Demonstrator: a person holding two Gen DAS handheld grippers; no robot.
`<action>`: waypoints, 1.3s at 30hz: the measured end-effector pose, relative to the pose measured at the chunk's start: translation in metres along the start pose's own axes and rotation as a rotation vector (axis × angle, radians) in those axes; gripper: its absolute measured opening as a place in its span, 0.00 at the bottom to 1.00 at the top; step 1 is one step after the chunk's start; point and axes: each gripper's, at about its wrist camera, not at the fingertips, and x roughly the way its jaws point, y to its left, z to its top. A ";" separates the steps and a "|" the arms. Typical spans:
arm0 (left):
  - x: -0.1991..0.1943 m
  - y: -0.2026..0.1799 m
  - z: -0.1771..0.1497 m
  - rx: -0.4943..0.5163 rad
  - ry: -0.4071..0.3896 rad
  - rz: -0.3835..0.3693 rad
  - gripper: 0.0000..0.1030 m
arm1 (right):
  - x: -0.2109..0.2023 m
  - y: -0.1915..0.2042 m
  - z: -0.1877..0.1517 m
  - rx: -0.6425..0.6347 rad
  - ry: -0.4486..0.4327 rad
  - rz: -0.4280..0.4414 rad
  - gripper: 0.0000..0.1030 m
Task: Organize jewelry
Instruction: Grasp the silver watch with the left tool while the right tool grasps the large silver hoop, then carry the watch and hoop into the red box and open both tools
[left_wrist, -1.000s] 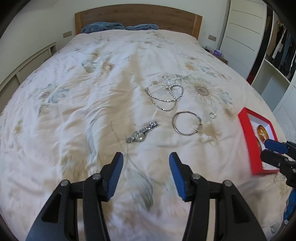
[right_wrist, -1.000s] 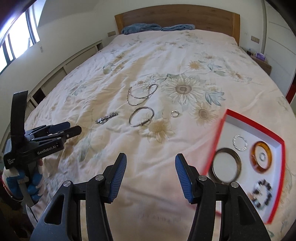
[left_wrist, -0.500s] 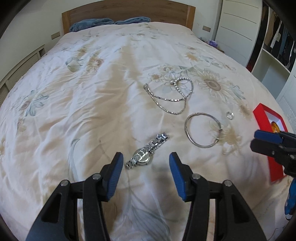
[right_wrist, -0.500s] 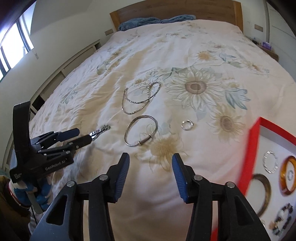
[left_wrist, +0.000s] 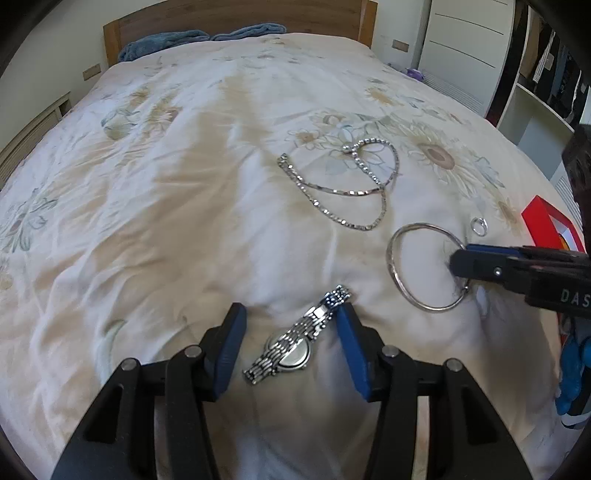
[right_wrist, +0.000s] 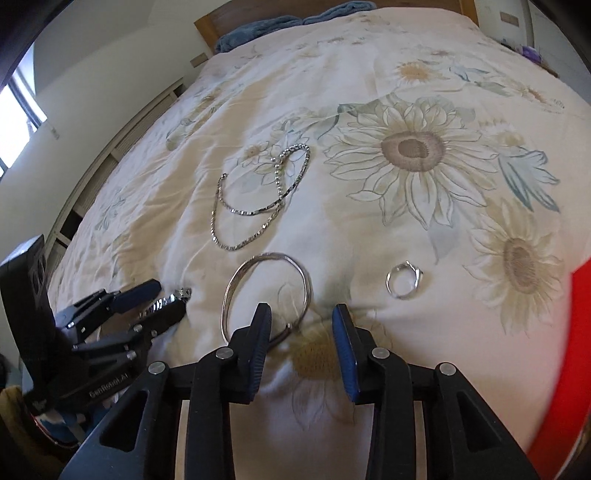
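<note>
A silver watch (left_wrist: 295, 347) lies on the flowered bedspread, between the open fingers of my left gripper (left_wrist: 289, 317), which touch nothing. To its right is a silver bangle (left_wrist: 391, 258). My right gripper (right_wrist: 301, 314) hangs low over the bangle's (right_wrist: 266, 258) near rim, which lies between its fingers. The jaws are closing but the pads are not pressing on the bangle. Its tips show from the side as the right gripper (left_wrist: 456, 258) in the left wrist view. A small ring (right_wrist: 403, 284) and a chain necklace (right_wrist: 255, 210) lie further back.
A red jewelry box (right_wrist: 569, 369) sits at the right edge, its corner (left_wrist: 546, 225) also in the left wrist view. The left gripper (right_wrist: 162, 302) shows low on the left. A wooden headboard (left_wrist: 236, 18) and wardrobe (left_wrist: 465, 48) stand beyond the bed.
Both grippers have come forward and down to the bedspread. The left one now straddles the watch. The right one has narrowed and reached the bangle, and the red box has slid to the edge.
</note>
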 end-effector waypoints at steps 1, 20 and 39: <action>0.002 -0.002 0.000 0.009 0.001 0.003 0.44 | 0.002 -0.001 0.001 0.001 0.002 0.001 0.35; -0.021 -0.005 0.000 -0.037 -0.017 -0.001 0.21 | -0.005 0.015 -0.001 -0.093 -0.011 -0.084 0.06; -0.119 -0.056 -0.001 -0.058 -0.112 -0.059 0.21 | -0.152 0.021 -0.035 -0.181 -0.159 -0.206 0.07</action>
